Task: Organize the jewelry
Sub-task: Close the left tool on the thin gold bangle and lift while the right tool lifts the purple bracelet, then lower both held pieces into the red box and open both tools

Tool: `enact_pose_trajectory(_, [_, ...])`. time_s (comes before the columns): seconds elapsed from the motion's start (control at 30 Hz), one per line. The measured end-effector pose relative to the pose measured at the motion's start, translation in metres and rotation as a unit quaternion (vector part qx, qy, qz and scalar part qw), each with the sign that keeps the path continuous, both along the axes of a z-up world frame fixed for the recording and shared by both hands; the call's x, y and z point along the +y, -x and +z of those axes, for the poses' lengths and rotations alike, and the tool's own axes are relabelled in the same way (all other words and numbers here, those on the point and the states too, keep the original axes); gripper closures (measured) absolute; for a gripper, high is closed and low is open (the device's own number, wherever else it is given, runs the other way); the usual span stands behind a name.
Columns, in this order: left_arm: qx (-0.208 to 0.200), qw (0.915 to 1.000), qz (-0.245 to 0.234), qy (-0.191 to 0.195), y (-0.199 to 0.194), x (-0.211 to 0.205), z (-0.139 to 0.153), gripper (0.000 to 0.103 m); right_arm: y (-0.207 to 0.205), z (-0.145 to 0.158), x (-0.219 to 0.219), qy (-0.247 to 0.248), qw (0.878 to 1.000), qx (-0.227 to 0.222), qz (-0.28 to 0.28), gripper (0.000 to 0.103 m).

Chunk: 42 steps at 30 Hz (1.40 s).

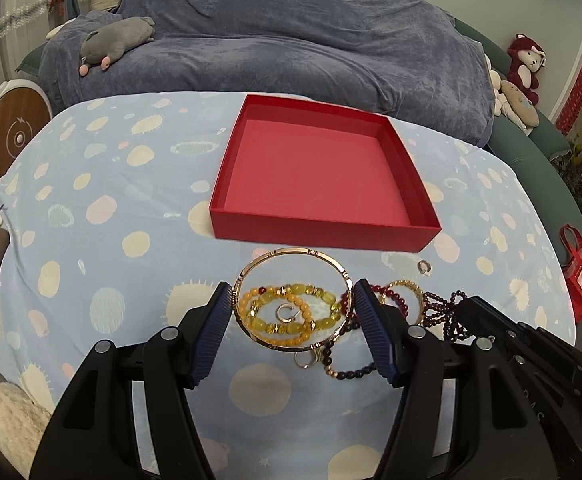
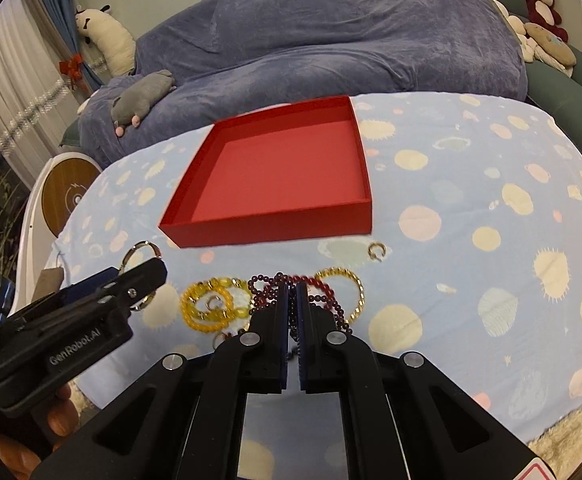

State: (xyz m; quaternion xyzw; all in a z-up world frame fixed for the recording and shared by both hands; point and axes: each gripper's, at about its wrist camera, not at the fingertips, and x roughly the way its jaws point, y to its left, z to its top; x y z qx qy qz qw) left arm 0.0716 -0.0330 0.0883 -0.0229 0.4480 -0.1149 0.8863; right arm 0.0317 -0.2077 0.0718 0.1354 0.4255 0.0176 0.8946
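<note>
An empty red box (image 1: pixel 323 172) (image 2: pixel 275 172) sits on the spotted blue cloth. In front of it lies a jewelry pile. My left gripper (image 1: pixel 291 300) has its jaws closed on the two sides of a gold bangle (image 1: pixel 291 255), held over the yellow bead bracelets (image 1: pixel 291 312) (image 2: pixel 207 308) and a small silver ring (image 1: pixel 287 312). My right gripper (image 2: pixel 292 292) is shut on the dark red bead strand (image 2: pixel 267 284) (image 1: pixel 443 312). A gold chain bracelet (image 2: pixel 351 280) and a small hoop earring (image 2: pixel 377 251) (image 1: pixel 423 267) lie nearby.
A sofa under a blue-grey blanket (image 1: pixel 291 40) with a grey plush toy (image 1: pixel 115 40) stands behind the table. A round white-and-wood object (image 1: pixel 11 132) is at the left. A fluffy white item (image 1: pixel 7 420) lies at the near left table edge.
</note>
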Motion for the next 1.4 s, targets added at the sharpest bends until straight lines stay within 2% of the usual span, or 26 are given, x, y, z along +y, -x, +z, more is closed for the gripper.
enact_pose_trajectory(0.17, [-0.017,0.9997,-0.016,0.005,-0.039,-0.013,0.022,0.043,-0.041,0.024,0.002,0.003,0.999,-0.026,0.019,0.099])
enact_pose_trajectory(0.37, [-0.024,0.9993,-0.026,0.01,-0.113,-0.029,0.033,0.043,-0.11,0.037,-0.012,-0.004,0.999,-0.036,0.021,0.099])
enact_pose_trajectory(0.53, [-0.026,0.999,-0.034,-0.013,-0.172,-0.045,0.023,0.043,-0.174,0.028,-0.026,0.0,1.0,-0.027,0.012,0.099])
enact_pose_trajectory(0.8, [0.008,0.9991,-0.026,-0.033,-0.244,-0.058,-0.02,0.043,-0.254,-0.01,-0.038,0.018,1.0,0.005,0.009,0.099])
enact_pose_trajectory(1.1, [0.033,0.998,-0.021,-0.05,-0.279,-0.068,-0.054,0.043,-0.292,-0.052,-0.039,0.025,0.998,0.048,0.009,0.099])
enact_pose_trajectory(1.4, [0.053,0.997,-0.015,-0.054,-0.29,-0.072,-0.072,0.043,-0.301,-0.068,-0.041,0.013,0.997,0.072,0.01,0.099])
